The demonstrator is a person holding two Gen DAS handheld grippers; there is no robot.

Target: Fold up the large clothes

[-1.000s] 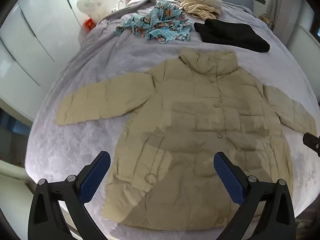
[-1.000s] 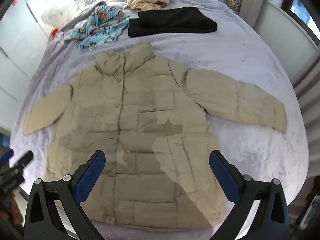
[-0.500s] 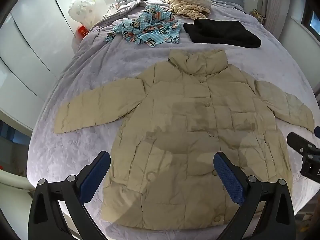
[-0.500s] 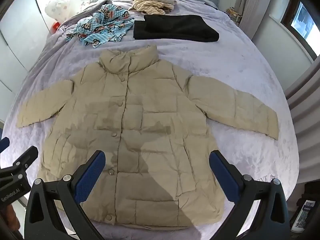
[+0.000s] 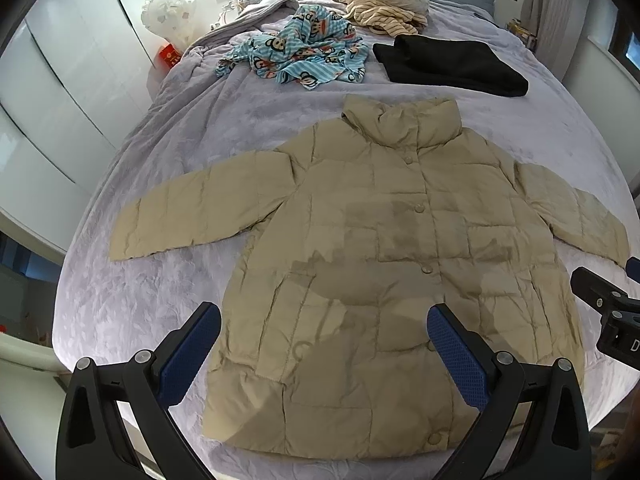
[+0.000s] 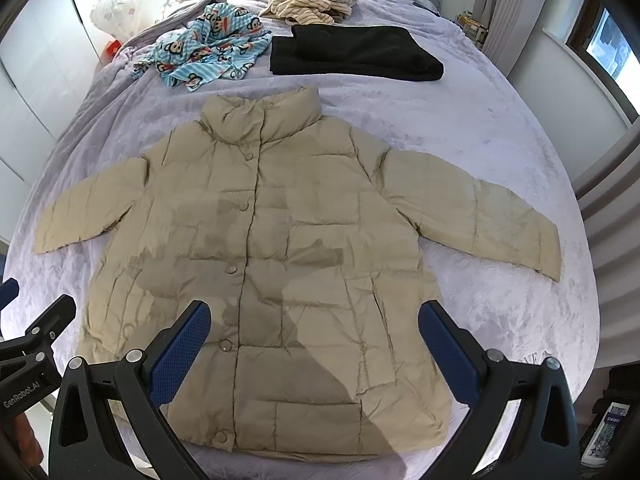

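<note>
A beige puffer jacket (image 5: 400,256) lies flat and buttoned on the lilac bed cover (image 5: 168,304), collar away from me, both sleeves spread out; it also shows in the right wrist view (image 6: 280,248). My left gripper (image 5: 324,344) is open and empty, above the jacket's lower left part. My right gripper (image 6: 314,344) is open and empty, above the jacket's lower right part. The right gripper also shows at the right edge of the left wrist view (image 5: 604,304), and the left gripper at the left edge of the right wrist view (image 6: 32,344).
At the far end of the bed lie a blue monkey-print garment (image 5: 304,56), a folded black garment (image 5: 452,64) and a cream striped pile (image 5: 384,4) under a pillow. White wardrobes (image 5: 60,92) stand left. A window (image 6: 608,44) is right.
Both grippers have drawn back and up from the jacket, so more of it shows. The jacket has not moved. Both grippers stay open.
</note>
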